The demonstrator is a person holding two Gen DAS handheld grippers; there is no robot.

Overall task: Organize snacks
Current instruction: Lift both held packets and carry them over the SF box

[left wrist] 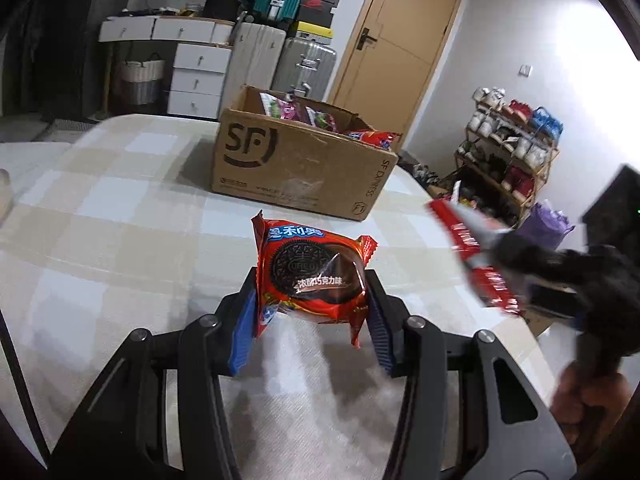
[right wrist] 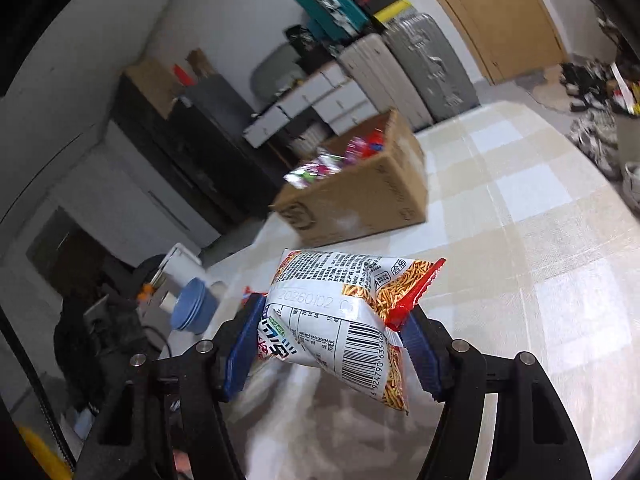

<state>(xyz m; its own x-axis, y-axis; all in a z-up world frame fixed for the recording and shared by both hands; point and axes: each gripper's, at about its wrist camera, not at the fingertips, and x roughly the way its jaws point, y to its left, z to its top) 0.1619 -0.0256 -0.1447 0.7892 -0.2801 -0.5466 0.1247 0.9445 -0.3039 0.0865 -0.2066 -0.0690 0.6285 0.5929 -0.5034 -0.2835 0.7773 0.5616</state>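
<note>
My left gripper (left wrist: 312, 300) is shut on a red Oreo pack (left wrist: 312, 276) and holds it above the checked table (left wrist: 120, 220). My right gripper (right wrist: 332, 320) is shut on a white and red noodle-snack bag (right wrist: 340, 320), barcode side up, above the table (right wrist: 540, 240). In the left wrist view the right gripper (left wrist: 520, 264) shows blurred at the right with its red and white bag (left wrist: 472, 256). A cardboard SF box (left wrist: 304, 164) holding several snack packs stands at the table's far side; it also shows in the right wrist view (right wrist: 360, 196).
A blue bowl (right wrist: 192, 308) and a white item (right wrist: 180, 264) sit at the table's left edge. Behind the table are white drawers (left wrist: 200, 68), suitcases (left wrist: 304, 60), a wooden door (left wrist: 400, 40) and a shoe rack (left wrist: 512, 152).
</note>
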